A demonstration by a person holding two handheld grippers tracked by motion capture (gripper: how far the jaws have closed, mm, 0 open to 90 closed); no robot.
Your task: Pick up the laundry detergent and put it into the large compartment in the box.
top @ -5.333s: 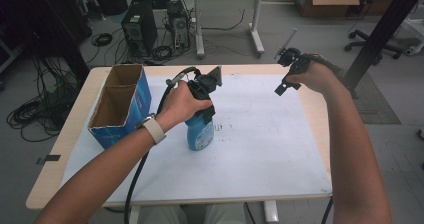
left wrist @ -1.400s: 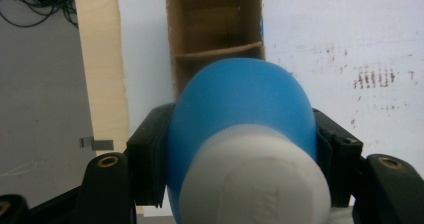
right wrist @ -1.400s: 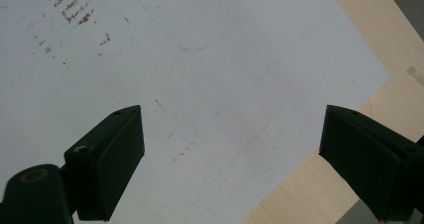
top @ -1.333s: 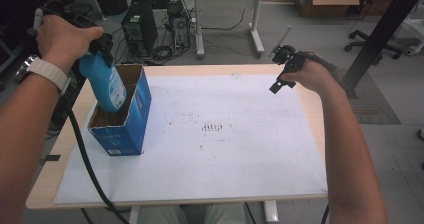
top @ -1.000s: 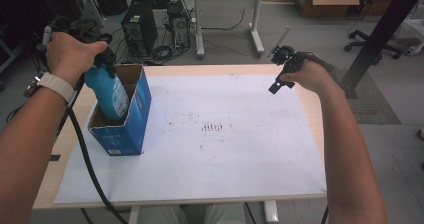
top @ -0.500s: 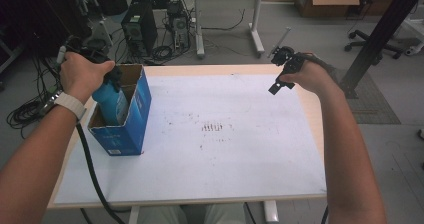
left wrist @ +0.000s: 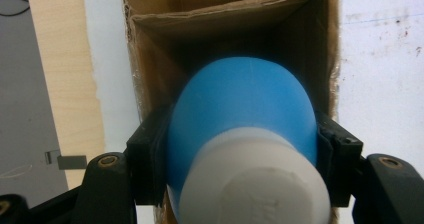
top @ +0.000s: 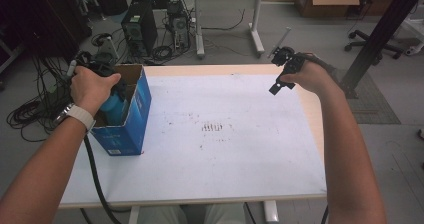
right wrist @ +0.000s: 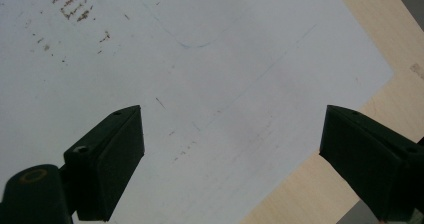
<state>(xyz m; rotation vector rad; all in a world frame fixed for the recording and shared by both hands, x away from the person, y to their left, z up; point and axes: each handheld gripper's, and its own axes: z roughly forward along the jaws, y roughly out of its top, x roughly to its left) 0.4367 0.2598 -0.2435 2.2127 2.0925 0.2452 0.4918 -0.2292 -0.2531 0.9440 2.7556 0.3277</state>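
**Bottle going down into the box**

The left gripper (left wrist: 240, 184), clamped on the blue bottle (left wrist: 242, 114), has sunk into the cardboard box (top: 135, 114); release looks next. The right gripper (right wrist: 230, 159) waits open above the table (right wrist: 320, 184).

Blue bottle going into the cardboard box

The blue bottle (left wrist: 242, 114), white-capped, sits upright and partly sunk inside the open blue cardboard box (top: 131, 119) at the high view's left, its cap nearest in the left gripper view.
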